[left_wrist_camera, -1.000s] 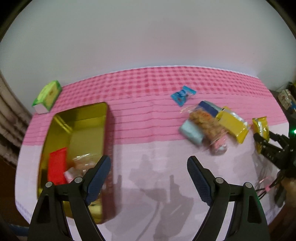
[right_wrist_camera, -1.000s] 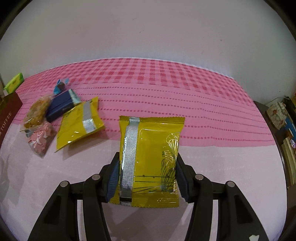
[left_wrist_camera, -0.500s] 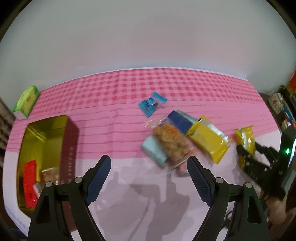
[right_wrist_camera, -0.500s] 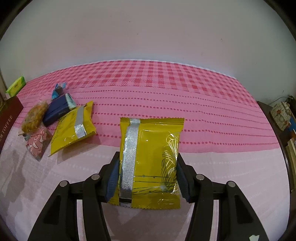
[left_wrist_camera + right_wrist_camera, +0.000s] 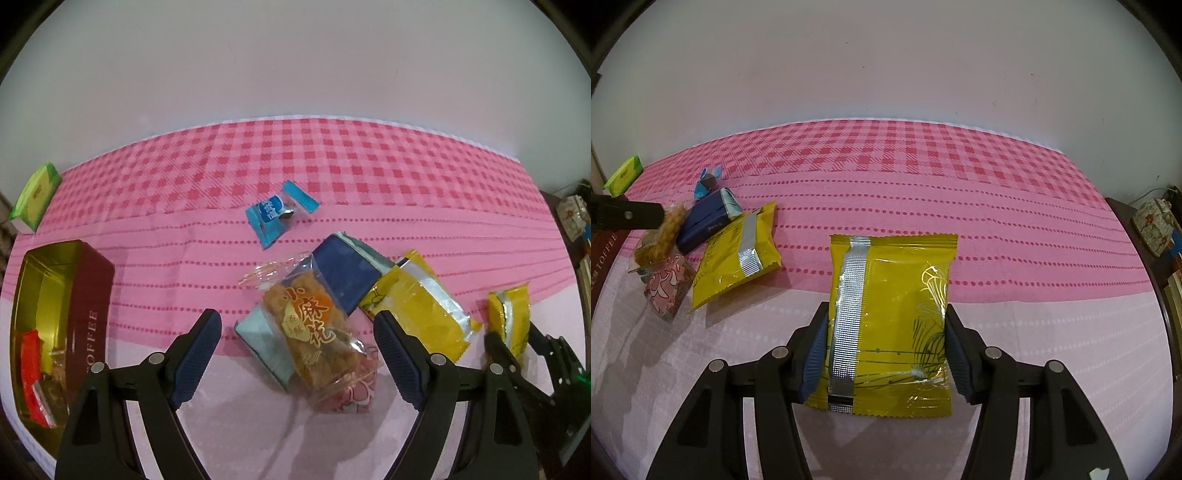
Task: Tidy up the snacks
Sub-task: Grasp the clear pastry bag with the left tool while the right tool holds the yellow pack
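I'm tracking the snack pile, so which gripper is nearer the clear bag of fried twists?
Left. The left gripper is open around the clear bag; the right gripper, gripping a yellow packet, sits off to its right.

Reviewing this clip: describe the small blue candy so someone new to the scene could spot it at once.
Start from the pink tablecloth, where its checked band meets the dotted stripes. Just behind the snack pile lies the blue candy, alone and touching nothing. It is the smallest item, a twisted light-blue wrapper with flared ends, while its neighbours are larger flat packets.
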Demonstrator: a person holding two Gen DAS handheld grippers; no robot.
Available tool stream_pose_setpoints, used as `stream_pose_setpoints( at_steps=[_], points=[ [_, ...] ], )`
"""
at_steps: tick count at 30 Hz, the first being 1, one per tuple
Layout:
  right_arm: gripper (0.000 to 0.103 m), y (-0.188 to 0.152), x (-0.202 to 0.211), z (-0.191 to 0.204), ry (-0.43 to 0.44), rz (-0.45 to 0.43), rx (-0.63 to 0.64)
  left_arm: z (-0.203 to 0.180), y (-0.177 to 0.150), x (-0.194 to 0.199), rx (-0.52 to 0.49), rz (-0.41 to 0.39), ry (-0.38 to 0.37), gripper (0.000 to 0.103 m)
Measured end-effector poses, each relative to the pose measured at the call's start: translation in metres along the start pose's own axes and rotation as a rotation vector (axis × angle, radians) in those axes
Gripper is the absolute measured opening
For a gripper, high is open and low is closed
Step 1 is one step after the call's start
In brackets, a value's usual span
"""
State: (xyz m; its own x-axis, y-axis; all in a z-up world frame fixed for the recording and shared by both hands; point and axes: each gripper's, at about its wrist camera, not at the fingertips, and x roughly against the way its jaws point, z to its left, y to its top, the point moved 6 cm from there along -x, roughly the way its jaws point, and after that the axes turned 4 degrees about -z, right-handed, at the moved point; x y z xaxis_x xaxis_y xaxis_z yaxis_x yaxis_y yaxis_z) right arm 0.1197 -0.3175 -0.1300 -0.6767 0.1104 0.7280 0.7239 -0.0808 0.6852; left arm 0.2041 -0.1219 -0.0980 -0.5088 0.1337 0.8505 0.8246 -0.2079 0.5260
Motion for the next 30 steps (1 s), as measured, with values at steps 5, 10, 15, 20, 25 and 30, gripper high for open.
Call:
stream_pose_setpoints(
  at_steps=[5, 10, 15, 20, 25, 30],
  points=[
    [0.054, 0.0, 0.0, 0.0, 0.0, 0.0, -0.001, 0.003, -0.005, -0.007, 0.008, 0.026, 0.001, 0.079],
    [0.054, 0.0, 0.0, 0.001, 0.0, 0.0, -0.001, 0.006, -0.007, -0.01, 0.0, 0.053, -0.008, 0.051],
    [0.054, 0.0, 0.0, 0.001, 0.0, 0.0, -0.001, 0.013, -0.013, -0.011, -0.005, 0.056, -0.031, 0.041],
    [0.054, 0.0, 0.0, 0.001, 0.001, -0.001, -0.001, 0.019, -0.017, -0.007, -0.02, 0.044, -0.056, 0.039],
    [0.054, 0.0, 0.0, 0.001, 0.0, -0.001, 0.0, 0.029, -0.021, -0.003, -0.026, 0.035, -0.064, 0.039],
    [0.054, 0.0, 0.0, 0.0, 0.001, -0.001, 0.0, 0.034, -0.025, 0.006, -0.035, 0.02, -0.067, 0.039]
  ],
)
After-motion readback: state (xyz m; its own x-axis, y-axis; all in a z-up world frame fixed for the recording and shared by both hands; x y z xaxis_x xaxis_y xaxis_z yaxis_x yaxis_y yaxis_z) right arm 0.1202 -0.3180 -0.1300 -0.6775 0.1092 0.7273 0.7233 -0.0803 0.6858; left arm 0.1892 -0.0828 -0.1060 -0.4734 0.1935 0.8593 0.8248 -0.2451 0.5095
